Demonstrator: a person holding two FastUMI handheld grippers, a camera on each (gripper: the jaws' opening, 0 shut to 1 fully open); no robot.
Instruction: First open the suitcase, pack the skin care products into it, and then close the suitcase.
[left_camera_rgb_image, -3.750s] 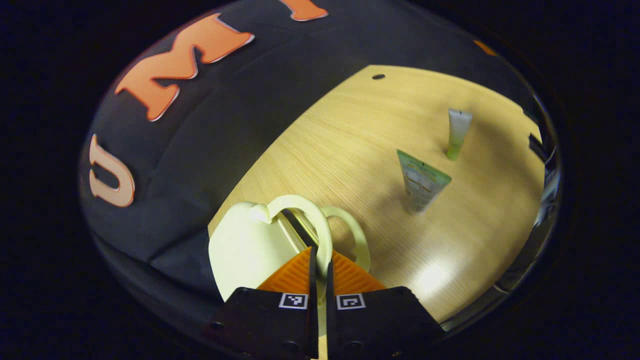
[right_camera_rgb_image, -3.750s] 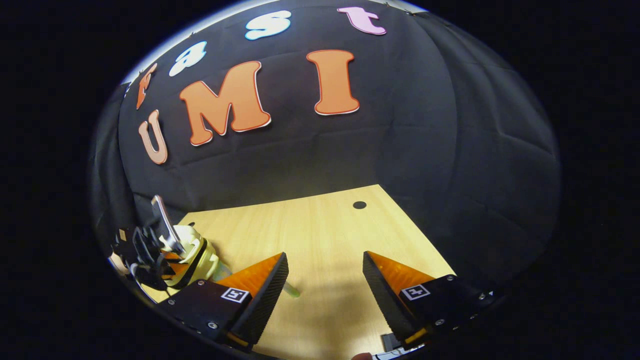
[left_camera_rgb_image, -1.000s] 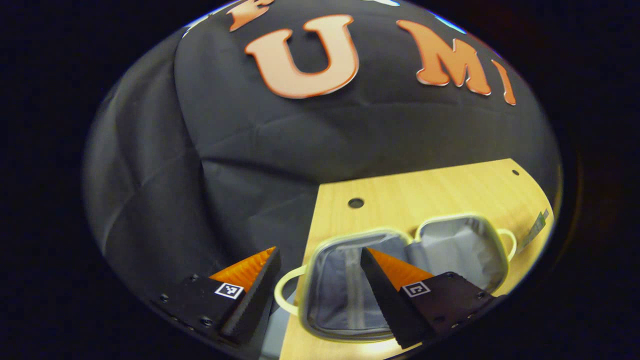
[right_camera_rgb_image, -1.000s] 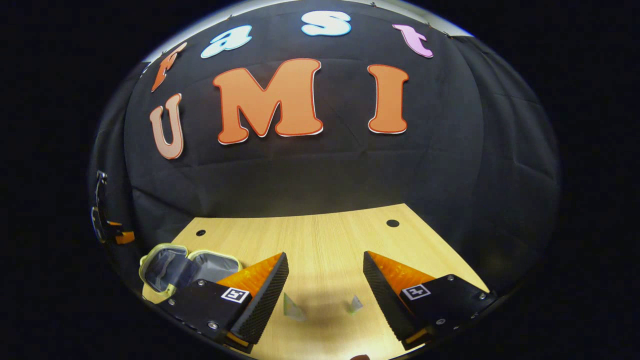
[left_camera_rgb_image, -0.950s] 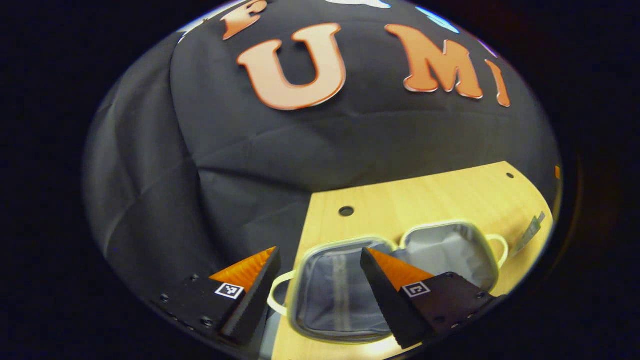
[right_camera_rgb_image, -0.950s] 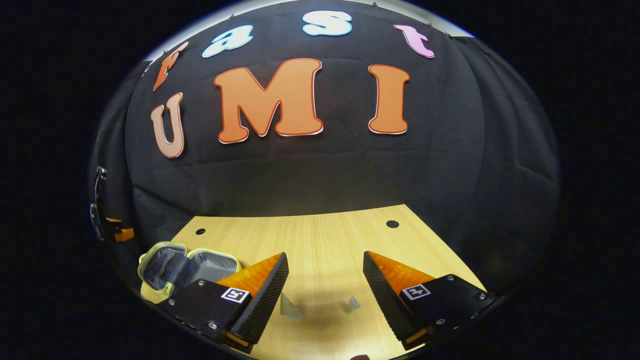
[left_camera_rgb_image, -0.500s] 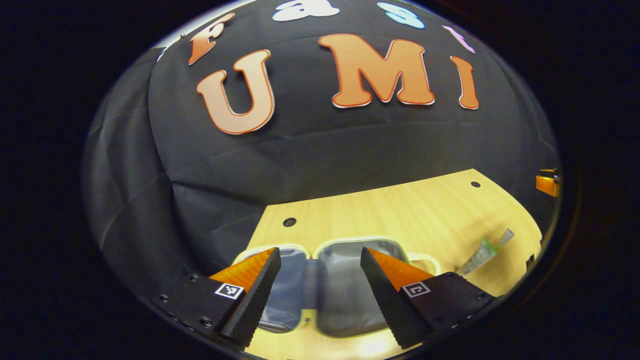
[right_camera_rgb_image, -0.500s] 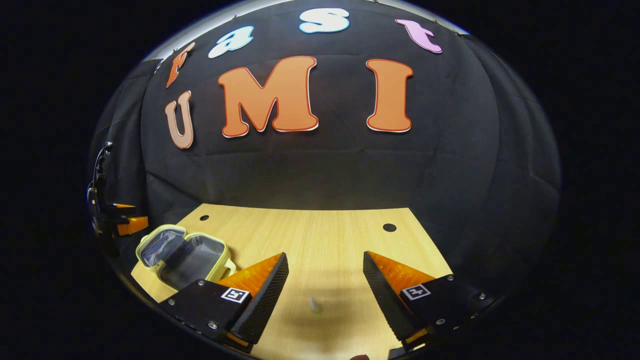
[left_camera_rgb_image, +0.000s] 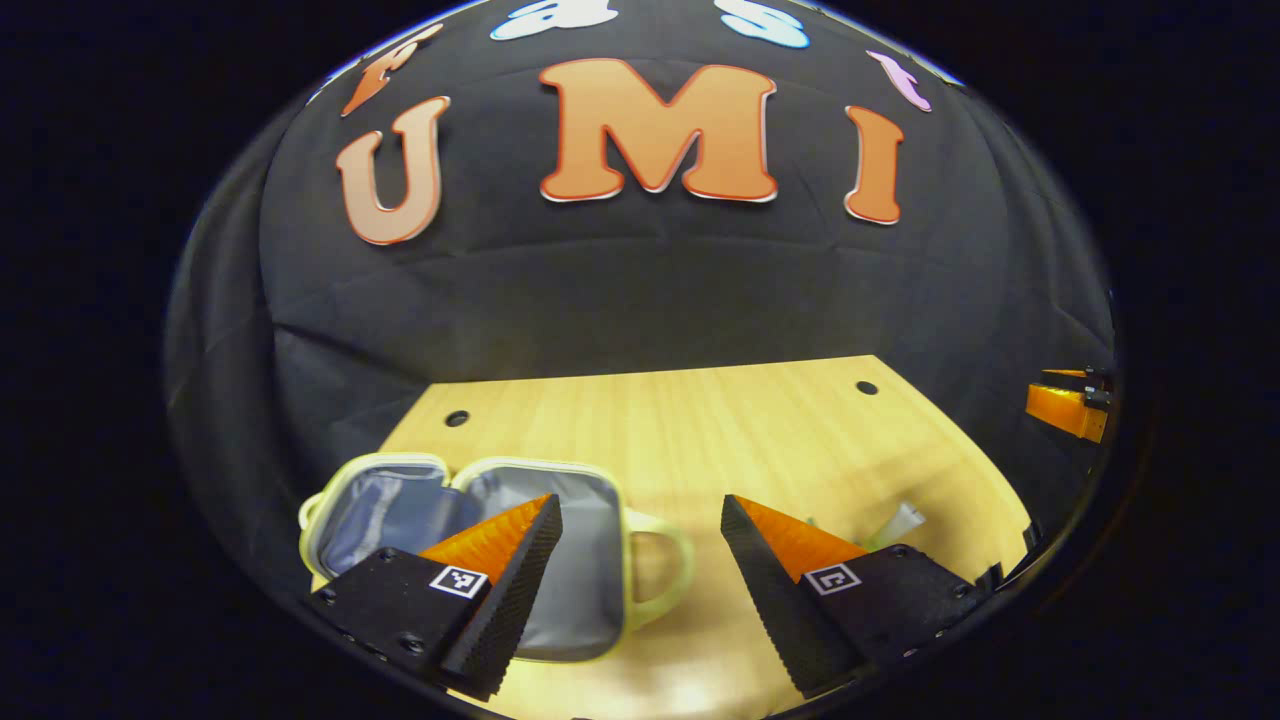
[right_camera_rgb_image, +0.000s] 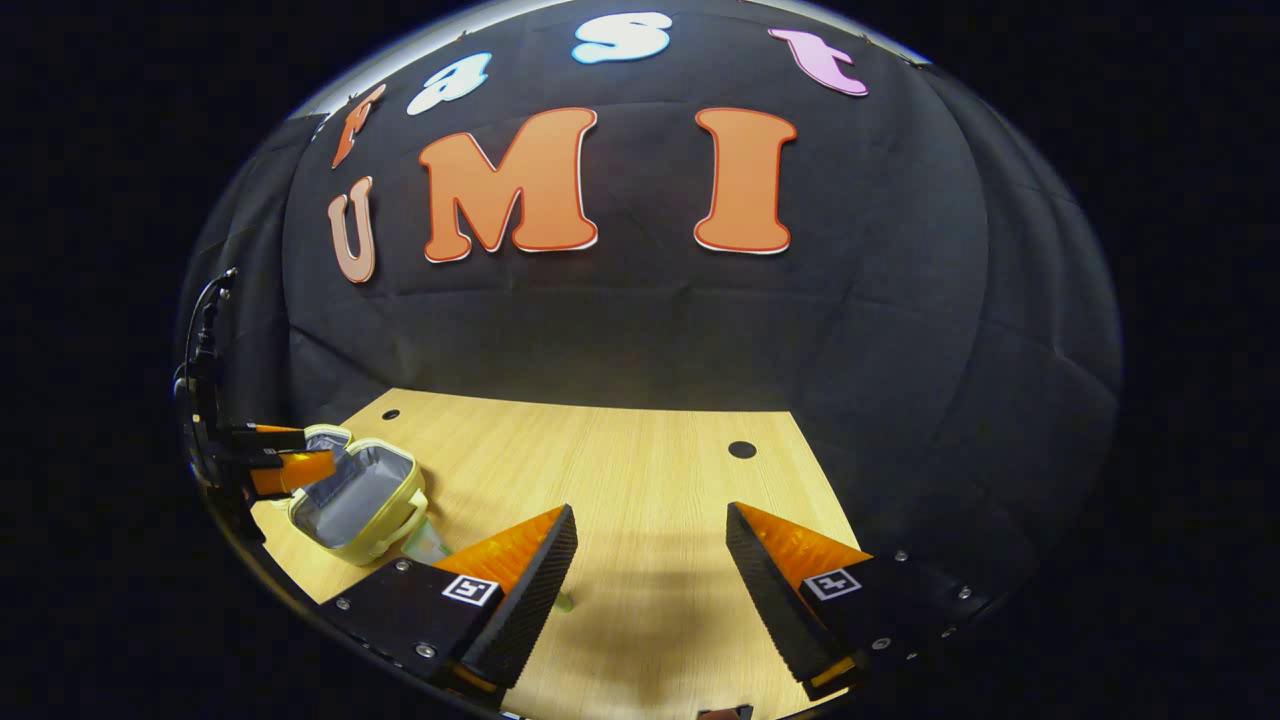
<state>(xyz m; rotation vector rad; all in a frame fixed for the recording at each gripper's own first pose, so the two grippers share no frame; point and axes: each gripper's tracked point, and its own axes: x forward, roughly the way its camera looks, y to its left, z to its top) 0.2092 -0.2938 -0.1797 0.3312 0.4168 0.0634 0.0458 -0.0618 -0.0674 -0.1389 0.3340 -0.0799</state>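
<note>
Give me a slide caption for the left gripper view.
Open left gripper hovers over the wooden table beside the unzipped suitcase.

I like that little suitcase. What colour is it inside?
Grey inside the suitcase, with a pale yellow rim; the left gripper view shows it best.

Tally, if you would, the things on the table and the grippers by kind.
Suitcase: 1, lying open.
Tubes: 2, both partly hidden behind a finger.
Grippers: 2, the left gripper and the right gripper, both open.
Total: 5.
</note>
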